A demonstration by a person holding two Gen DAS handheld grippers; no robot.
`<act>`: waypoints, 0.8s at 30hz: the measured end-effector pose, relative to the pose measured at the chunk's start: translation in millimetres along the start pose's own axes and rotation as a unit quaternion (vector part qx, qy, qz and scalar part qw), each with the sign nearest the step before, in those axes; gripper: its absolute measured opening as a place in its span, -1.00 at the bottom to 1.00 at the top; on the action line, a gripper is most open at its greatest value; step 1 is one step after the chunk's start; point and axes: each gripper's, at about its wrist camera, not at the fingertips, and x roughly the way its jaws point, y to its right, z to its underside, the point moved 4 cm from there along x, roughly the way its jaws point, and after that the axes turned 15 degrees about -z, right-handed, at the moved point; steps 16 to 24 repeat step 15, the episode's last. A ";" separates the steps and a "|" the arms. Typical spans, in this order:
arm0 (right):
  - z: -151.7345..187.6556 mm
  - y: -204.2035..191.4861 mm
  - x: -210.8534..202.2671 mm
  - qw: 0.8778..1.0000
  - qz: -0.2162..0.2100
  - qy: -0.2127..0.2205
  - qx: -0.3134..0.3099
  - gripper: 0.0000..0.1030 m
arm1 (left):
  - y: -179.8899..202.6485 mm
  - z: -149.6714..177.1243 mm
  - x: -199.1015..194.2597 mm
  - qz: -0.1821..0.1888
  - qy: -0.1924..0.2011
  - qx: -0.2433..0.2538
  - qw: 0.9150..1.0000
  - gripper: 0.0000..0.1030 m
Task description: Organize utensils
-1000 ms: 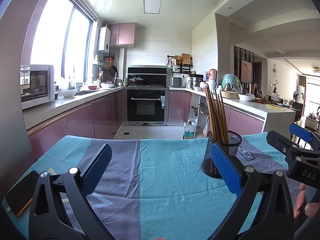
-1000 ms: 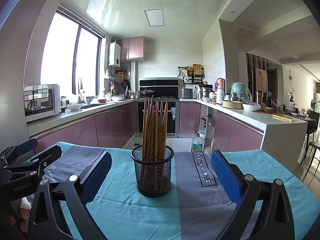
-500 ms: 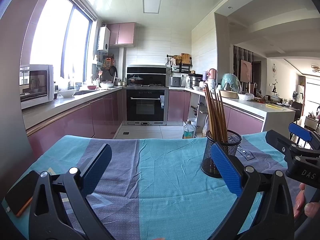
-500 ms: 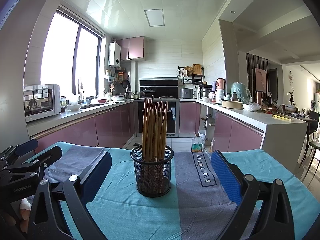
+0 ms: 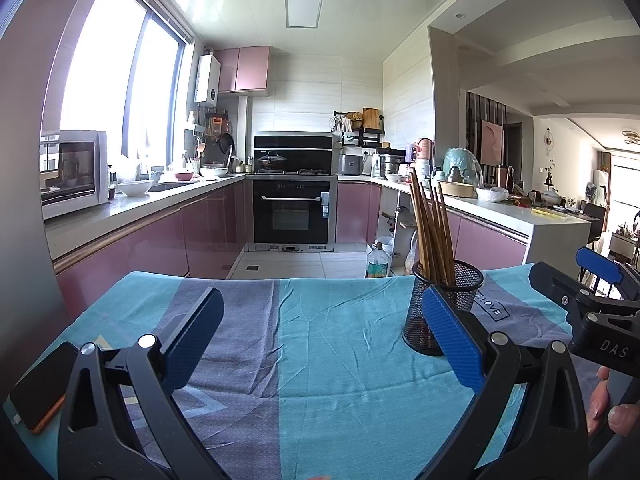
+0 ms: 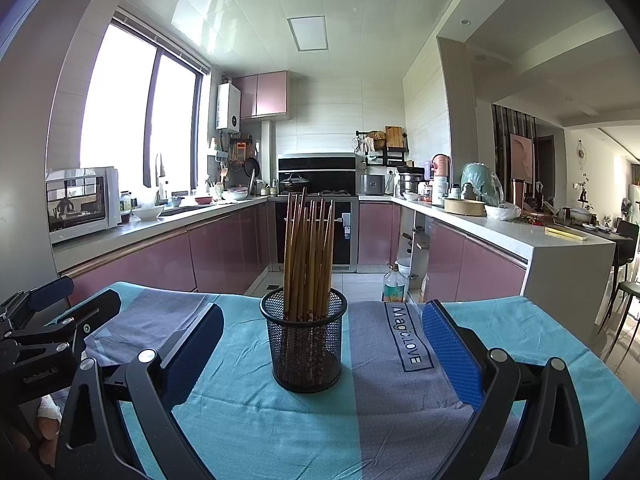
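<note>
Left wrist view: left gripper [image 5: 322, 336] spread wide, nothing between the pads, hovering low over the cloth-covered worktop [image 5: 320, 360]. Mesh cup [image 5: 442, 308] standing upright ahead and to the right, partly hidden behind the right-hand pad, chopsticks [image 5: 432, 232] bunched inside and leaning slightly left. Phone [image 5: 38, 392] lying at the near left edge of the cloth. Right gripper [image 5: 592, 292] visible at the far right, well apart from the cup.

Right wrist view: right gripper [image 6: 322, 340] likewise wide open and empty, with the mesh cup [image 6: 306, 346] straight ahead, centred between the two pads but beyond their tips, not touched. Chopsticks [image 6: 308, 256] all upright in the cup; no loose utensil anywhere on the cloth. Left gripper [image 6: 60, 320] off at the left edge, apart from the cup.

Judged step: chopsticks apparently all gathered, so either the close of the task or the approach to a first grasp; impossible to say which. Next move, if any: advance squarely, close gently on the cup's wall or on one stick, avoiding tipping the light, top-heavy cup.
</note>
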 end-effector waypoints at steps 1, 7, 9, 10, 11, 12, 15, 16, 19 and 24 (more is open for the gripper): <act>0.5 -0.4 -0.2 1.000 0.000 0.000 0.000 0.87 | -0.5 0.1 0.0 -0.001 0.001 0.000 1.000 0.89; 1.7 0.6 0.6 1.000 -0.003 -0.004 0.003 0.87 | 0.2 0.1 -0.4 -0.002 0.002 0.006 1.000 0.89; 2.6 4.8 1.7 1.000 -0.006 -0.010 0.009 0.87 | -1.0 0.6 3.1 0.002 -0.011 0.005 1.000 0.89; 3.5 7.8 2.6 1.000 -0.007 -0.015 0.013 0.87 | -1.7 2.1 7.3 0.003 -0.024 0.003 1.000 0.89; 4.9 13.2 4.6 1.000 -0.004 -0.022 0.015 0.87 | -2.2 3.2 11.5 0.001 -0.034 0.003 0.999 0.89; 6.9 20.0 6.3 0.999 0.003 -0.032 0.017 0.87 | -3.0 5.2 16.6 0.001 -0.046 0.005 0.999 0.89; 19.1 56.9 19.7 0.995 0.028 -0.088 0.038 0.87 | -7.5 13.5 36.1 -0.003 -0.091 0.008 0.996 0.89; 19.1 56.9 19.7 0.995 0.028 -0.088 0.038 0.87 | -7.5 13.5 36.1 -0.003 -0.091 0.008 0.996 0.89; 19.1 56.9 19.7 0.995 0.028 -0.088 0.038 0.87 | -7.5 13.5 36.1 -0.003 -0.091 0.008 0.996 0.89; 19.1 56.9 19.7 0.995 0.028 -0.088 0.038 0.87 | -7.5 13.5 36.1 -0.003 -0.091 0.008 0.996 0.89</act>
